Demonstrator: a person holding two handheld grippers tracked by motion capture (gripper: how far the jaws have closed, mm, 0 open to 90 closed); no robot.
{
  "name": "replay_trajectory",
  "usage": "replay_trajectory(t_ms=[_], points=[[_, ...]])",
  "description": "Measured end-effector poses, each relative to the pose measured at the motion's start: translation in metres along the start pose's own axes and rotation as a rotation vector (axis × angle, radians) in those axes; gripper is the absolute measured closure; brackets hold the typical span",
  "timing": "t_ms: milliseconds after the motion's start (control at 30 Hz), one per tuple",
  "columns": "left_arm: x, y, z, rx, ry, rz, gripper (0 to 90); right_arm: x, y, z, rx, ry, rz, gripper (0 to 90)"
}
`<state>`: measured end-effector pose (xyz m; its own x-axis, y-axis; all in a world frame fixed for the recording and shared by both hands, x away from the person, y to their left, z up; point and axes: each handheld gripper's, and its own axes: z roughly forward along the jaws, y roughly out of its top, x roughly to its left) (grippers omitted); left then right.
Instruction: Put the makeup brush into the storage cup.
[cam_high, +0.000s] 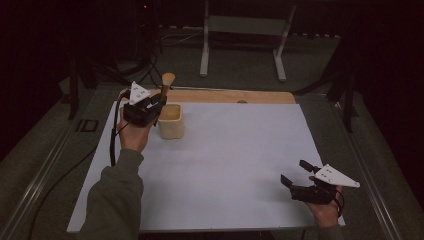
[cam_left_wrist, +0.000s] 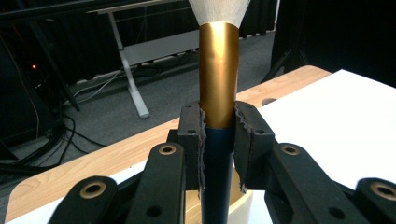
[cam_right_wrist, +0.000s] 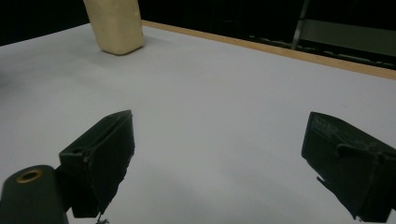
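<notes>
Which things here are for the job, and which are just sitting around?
For the job:
- brush, gripped in the left tongs
- cream cup, right below it

Just sitting around:
- right tongs, open, holding nothing
- white sheet on the table
- metal stand on the floor behind
</notes>
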<state>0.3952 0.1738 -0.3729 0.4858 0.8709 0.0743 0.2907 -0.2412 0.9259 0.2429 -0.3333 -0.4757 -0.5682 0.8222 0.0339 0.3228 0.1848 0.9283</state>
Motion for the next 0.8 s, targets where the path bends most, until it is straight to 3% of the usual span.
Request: replay_trajectory(t_ms=[800], points=[[0.007, 0.006, 0.018, -0.001, 0.024, -0.009, 75.2, -0.002, -0.001, -0.002, -0.006, -0.004, 0.008, 9.4]])
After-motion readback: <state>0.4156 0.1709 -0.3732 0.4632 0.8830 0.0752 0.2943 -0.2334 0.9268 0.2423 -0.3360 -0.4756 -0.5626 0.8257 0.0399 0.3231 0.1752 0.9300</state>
